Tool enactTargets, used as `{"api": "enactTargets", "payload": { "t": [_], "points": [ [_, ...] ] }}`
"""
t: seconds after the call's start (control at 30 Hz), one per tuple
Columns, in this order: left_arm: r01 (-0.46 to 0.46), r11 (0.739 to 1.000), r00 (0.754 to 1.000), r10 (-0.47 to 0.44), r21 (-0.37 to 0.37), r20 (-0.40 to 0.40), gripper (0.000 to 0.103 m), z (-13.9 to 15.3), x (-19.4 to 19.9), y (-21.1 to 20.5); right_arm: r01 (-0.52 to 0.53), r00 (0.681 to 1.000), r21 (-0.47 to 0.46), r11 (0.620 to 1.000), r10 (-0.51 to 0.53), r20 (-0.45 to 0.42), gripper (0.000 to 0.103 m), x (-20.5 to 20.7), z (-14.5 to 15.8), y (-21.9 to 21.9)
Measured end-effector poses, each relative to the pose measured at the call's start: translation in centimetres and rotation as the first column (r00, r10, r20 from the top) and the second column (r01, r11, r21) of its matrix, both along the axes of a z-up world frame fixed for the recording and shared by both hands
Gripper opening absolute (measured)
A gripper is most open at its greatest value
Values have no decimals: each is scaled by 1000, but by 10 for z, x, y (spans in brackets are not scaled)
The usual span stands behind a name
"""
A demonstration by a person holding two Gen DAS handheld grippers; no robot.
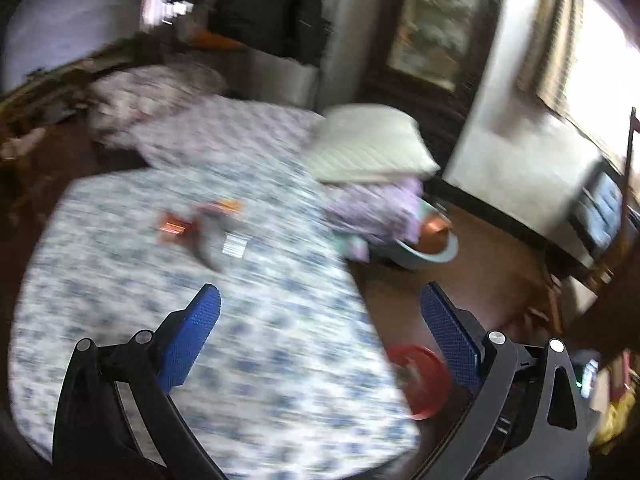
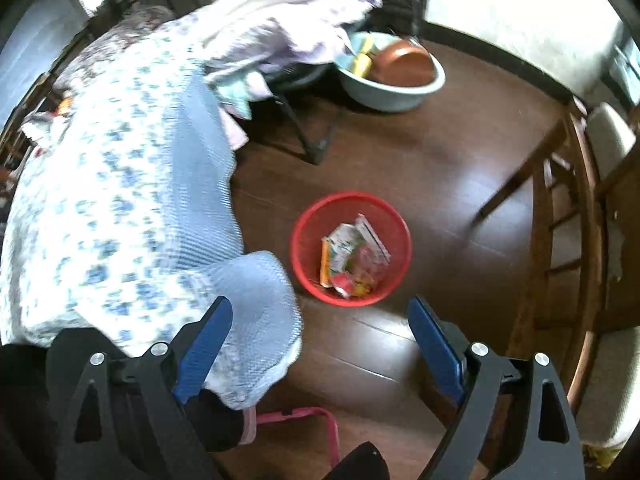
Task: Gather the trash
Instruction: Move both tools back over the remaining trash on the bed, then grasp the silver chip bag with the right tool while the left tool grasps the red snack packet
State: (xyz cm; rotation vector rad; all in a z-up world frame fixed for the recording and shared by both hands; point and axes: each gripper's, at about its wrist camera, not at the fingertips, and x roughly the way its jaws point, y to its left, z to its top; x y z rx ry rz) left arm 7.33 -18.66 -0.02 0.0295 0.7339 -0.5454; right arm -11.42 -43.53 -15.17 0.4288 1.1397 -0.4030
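A red basket [image 2: 351,249] stands on the dark wood floor beside the bed and holds several crumpled wrappers [image 2: 354,258]. High above it my right gripper [image 2: 320,320] is open, with nothing between its blue pads. In the left wrist view more wrappers [image 1: 208,226], orange and grey, lie blurred on the blue-flowered bedspread [image 1: 260,340]. My left gripper [image 1: 320,312] hangs open above the bed's edge, nothing between its pads. The red basket [image 1: 420,380] shows beside its right finger.
A pale blue basin [image 2: 394,80] with a brown bowl in it sits on the floor past the basket. Pillows [image 1: 372,144] and lilac bedding are piled at the head of the bed. A wooden chair [image 2: 560,200] stands to the right. A pink frame [image 2: 316,420] lies on the floor below.
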Motion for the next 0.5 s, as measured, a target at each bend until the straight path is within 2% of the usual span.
{"api": "enactTargets", "payload": {
  "t": [0.17,0.23,0.3,0.37,0.5],
  "points": [
    [-110,994,993,110,1,39,96,15,29,66,-85,990,-27,996,87,110,88,18,39,51],
    [-146,989,988,146,8,59,96,18,42,85,-149,970,-64,987,158,183,88,29,59,79],
    [-178,984,982,177,15,72,96,19,53,97,-201,947,-97,975,219,234,98,42,73,103],
    [-208,978,976,207,16,72,96,13,65,106,-267,919,-121,956,290,267,97,62,81,131],
    [-275,961,961,274,9,32,96,-10,85,127,-327,893,-124,937,349,283,97,100,84,169]
  ]
}}
